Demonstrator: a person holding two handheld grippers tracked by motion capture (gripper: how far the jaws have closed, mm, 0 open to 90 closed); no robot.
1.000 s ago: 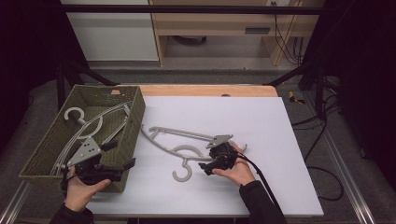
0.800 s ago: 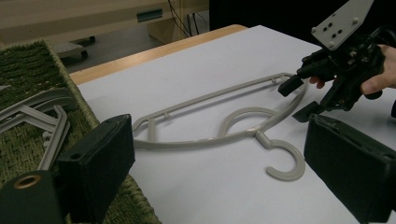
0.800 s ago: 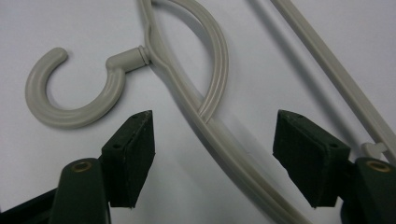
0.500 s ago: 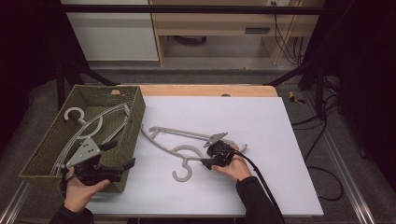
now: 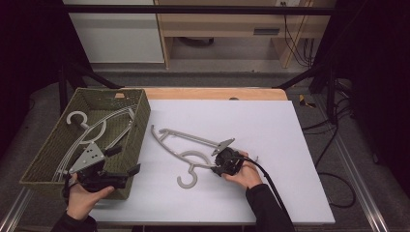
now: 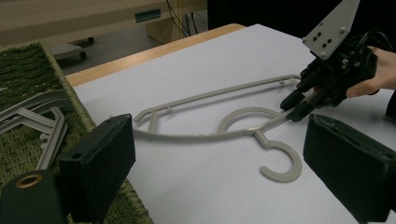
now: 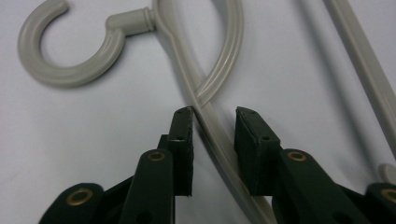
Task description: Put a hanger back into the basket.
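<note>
My right gripper (image 7: 214, 119), jaws just closing w/ a gap left, straddles 1 arm of the 1 grey hanger (image 5: 193, 145) flat on the white table (image 5: 270, 121); left gripper (image 5: 126, 161), jaws spread, sits at 1 basket (image 5: 140, 104) w/ approx. 2 hangers (image 5: 92, 128).

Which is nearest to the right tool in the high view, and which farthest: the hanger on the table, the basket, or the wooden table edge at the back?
1. Hanger on the table: between the right tool's jaws.
2. Wooden table edge: beyond it, at the back.
3. Basket: far left.
The last two are close to call.
</note>
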